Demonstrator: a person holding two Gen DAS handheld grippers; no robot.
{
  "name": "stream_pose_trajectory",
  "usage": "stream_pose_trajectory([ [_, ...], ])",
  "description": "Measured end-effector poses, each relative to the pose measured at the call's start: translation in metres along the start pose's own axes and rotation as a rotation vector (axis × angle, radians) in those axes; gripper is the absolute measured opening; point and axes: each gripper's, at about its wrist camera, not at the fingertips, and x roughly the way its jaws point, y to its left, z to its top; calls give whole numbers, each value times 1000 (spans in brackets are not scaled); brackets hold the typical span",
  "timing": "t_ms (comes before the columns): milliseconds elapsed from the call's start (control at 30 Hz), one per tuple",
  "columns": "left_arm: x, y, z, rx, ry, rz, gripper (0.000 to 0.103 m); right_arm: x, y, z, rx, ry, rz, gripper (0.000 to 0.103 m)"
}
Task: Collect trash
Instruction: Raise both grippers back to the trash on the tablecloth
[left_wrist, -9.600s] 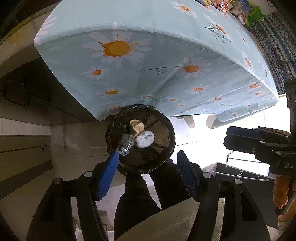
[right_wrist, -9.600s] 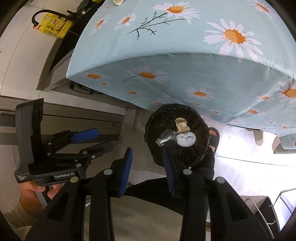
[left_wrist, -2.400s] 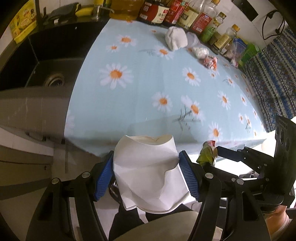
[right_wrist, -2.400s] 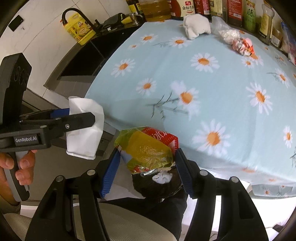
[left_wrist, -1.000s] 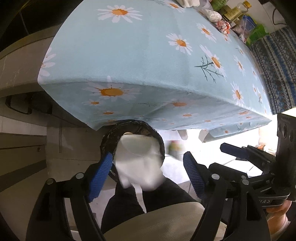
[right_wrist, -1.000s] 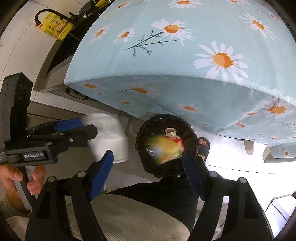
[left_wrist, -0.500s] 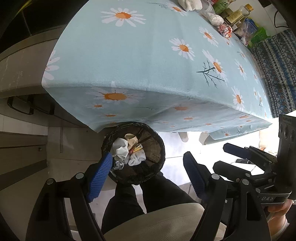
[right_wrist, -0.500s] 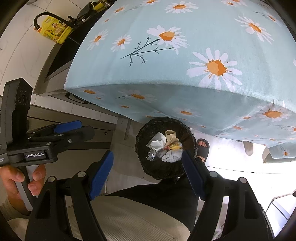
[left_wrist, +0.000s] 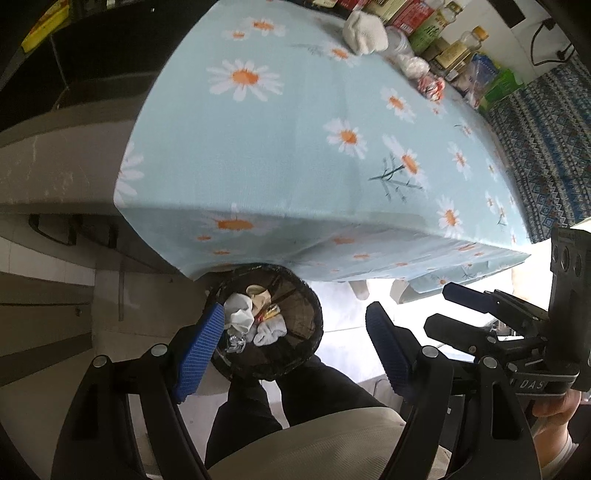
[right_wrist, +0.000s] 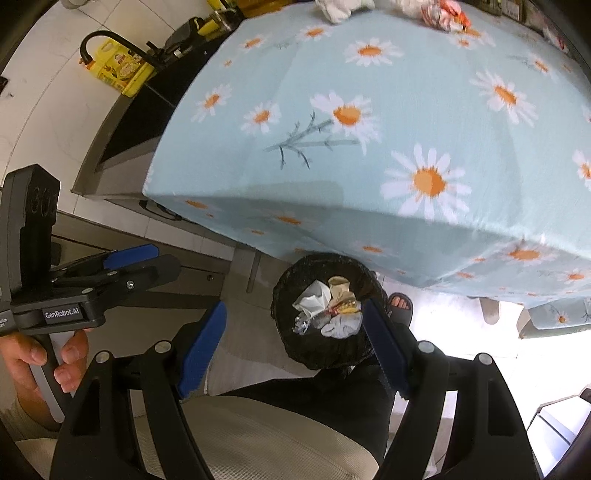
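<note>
A black trash bin stands on the floor under the table's near edge; it also shows in the right wrist view. It holds crumpled white paper, a snack wrapper and other scraps. My left gripper is open and empty above the bin. My right gripper is open and empty, also above the bin. On the far side of the daisy tablecloth lie a white wad and a red and white wrapper.
Bottles and jars line the table's far edge. A dark sink counter with a yellow oil jug is on the left. The person's legs and a sandalled foot are by the bin.
Both grippers dropped their loads, the white paper and the snack wrapper, into the bin about a second ago. Since then both have tilted up, so more of the tabletop shows.
</note>
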Motion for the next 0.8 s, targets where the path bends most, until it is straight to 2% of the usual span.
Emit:
stream_pose_trajectory([
  [433, -31, -27, 29, 62, -92, -8, 77, -45, -9, 32, -25, -115, -47, 76],
  [800, -38, -62, 76, 84, -146, -4, 76, -77, -52, 82, -49, -192, -90, 76],
])
